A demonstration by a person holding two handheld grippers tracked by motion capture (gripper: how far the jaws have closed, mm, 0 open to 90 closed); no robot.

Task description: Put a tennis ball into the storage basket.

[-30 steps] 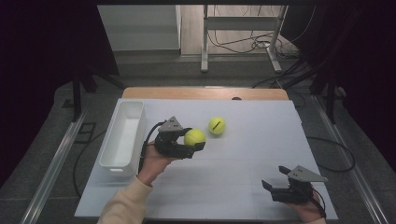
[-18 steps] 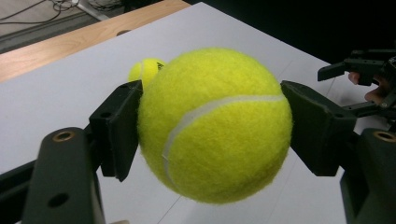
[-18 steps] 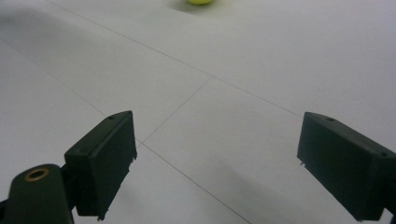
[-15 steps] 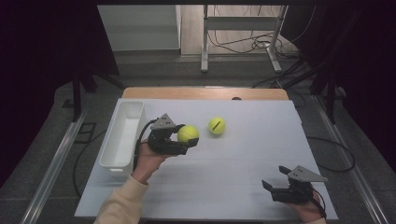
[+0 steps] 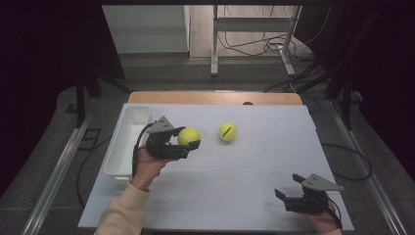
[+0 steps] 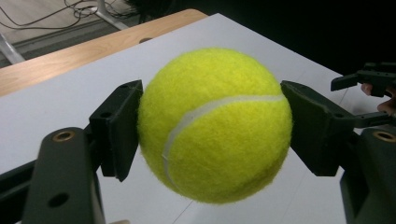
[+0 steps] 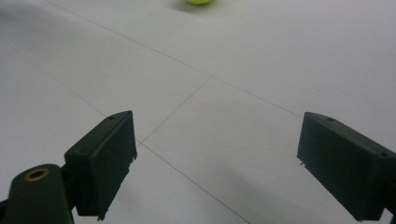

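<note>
Right tool (image 5: pixel 289 196) sits at the lower right of the high view, nearest the camera, held by a hand at the frame's bottom edge. Its jaws stand spread apart with nothing between them; the right gripper view shows bare white surface (image 7: pixel 224 70) in the gap, with thin seam lines crossing it. Second ball's yellow-green edge (image 7: pixel 200 2) peeks in at the top of that view, well apart from the jaws.

Left tool (image 5: pixel 188 143) is left of centre in the high view, held in a hand with a cream sleeve (image 5: pixel 122 215) coming up from the bottom edge. It is pinching a tennis ball (image 5: pixel 189 136): in the left gripper view the ball (image 6: pixel 215 123) fills the middle, both black pads pressed against its sides, white seam curving across its front. Ball looks lifted off the surface, with its underside clear of the white board in the left gripper view. Right tool (image 6: pixel 369 79) shows small at the right edge of that view.

White bin (image 5: pixel 128 142) lies just left of the left tool, long and narrow, along the surface's left edge. Second tennis ball (image 5: pixel 227 131) rests on the surface right of the held one, near but apart, with a dark mark on it. Wooden edge (image 5: pixel 215 98) runs along the far side of the surface; beyond it, a floor with cables (image 5: pixel 254 49), upper part of the frame.
</note>
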